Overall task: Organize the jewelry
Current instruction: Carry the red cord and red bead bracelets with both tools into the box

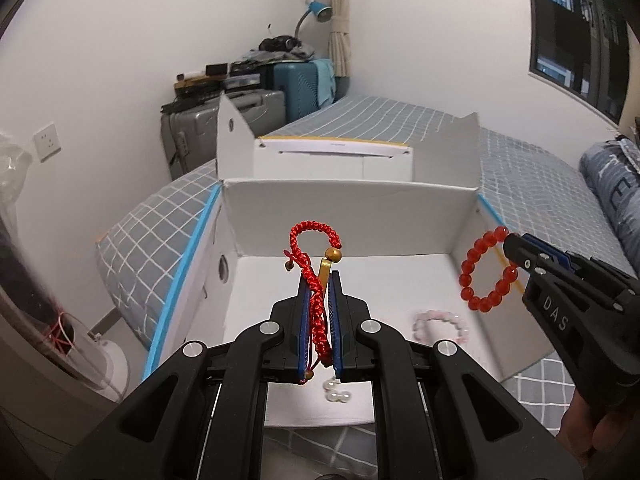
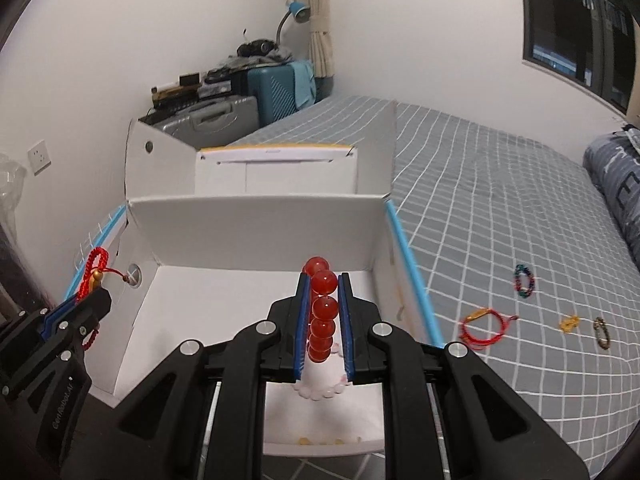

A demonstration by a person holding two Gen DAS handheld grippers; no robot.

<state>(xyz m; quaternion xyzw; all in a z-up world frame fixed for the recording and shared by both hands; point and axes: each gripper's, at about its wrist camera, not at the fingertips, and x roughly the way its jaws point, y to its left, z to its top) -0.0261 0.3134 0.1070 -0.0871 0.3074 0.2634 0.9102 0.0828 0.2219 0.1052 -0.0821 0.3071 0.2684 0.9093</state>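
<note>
My left gripper [image 1: 320, 280] is shut on a red braided bracelet [image 1: 316, 268] with a gold bead, held above the open white box [image 1: 340, 216]. It also shows in the right wrist view [image 2: 94, 270]. My right gripper [image 2: 323, 280] is shut on a red bead bracelet [image 2: 322, 312], held over the box's right side; the bracelet also shows in the left wrist view [image 1: 486, 272]. A pink bead bracelet [image 1: 440, 324] and a white pearl piece [image 1: 336, 390] lie on the box floor.
The box stands on a grey checked bed [image 2: 500, 200]. On the bed right of the box lie a red cord bracelet [image 2: 482, 330], a dark multicoloured bracelet [image 2: 524, 280], a small yellow piece [image 2: 569, 323] and a brown bracelet [image 2: 601, 333]. Suitcases [image 1: 240, 116] stand at the wall.
</note>
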